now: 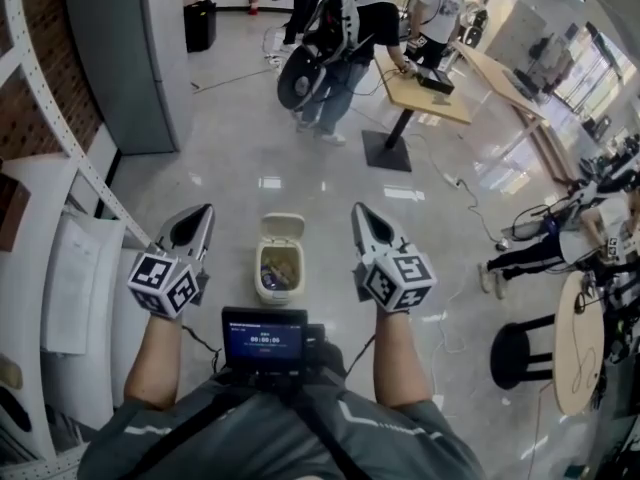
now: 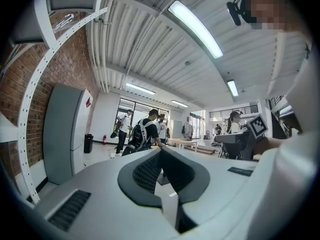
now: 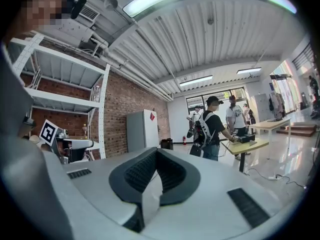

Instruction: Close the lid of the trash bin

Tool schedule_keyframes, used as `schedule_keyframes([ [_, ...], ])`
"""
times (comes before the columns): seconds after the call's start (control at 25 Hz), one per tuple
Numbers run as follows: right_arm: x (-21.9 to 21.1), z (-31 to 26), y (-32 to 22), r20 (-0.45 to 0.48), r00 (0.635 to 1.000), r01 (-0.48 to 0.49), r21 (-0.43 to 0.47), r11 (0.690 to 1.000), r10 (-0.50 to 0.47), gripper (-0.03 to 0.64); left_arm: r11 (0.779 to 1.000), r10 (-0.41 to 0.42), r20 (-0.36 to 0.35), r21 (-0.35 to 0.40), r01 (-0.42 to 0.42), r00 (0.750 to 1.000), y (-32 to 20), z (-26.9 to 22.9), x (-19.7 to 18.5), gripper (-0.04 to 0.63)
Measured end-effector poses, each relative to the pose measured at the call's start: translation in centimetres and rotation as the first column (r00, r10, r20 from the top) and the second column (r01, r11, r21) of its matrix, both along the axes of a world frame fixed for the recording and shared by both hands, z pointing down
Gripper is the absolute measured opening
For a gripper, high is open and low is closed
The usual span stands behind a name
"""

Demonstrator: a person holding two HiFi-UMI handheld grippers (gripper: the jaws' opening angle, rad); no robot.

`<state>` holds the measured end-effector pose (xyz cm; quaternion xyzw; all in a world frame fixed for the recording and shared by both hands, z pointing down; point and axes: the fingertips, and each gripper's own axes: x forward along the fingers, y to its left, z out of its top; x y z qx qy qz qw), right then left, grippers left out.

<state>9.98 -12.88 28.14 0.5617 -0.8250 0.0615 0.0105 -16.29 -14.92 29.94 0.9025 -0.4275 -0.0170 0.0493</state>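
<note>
Bin [image 1: 280, 268] sits open between left claw [image 1: 203, 214] and right claw [image 1: 361, 214].

The head camera looks steeply down onto the floor [image 1: 250, 158], with the left claw [image 1: 203, 215] and right claw [image 1: 362, 215] near, low in its picture. Each claw camera sits close behind its own jaws, facing level across the room. All three share the far grey cabinet [image 2: 65, 134] and far counter [image 3: 252, 145].

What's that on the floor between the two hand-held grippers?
A small trash bin, its lid tipped open, shows between the left gripper and the right gripper in the head view. Neither gripper touches it.
</note>
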Motion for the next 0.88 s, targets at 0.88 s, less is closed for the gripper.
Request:
schedule_keyframes([
  [0.88,5.1,4.4,-18.6,-0.005,0.990,0.141,-0.089,0.986,-0.142,0.011,0.989,-0.096,0.018,-0.110,0.097,0.995,-15.4,3.1,7.5,-0.005],
])
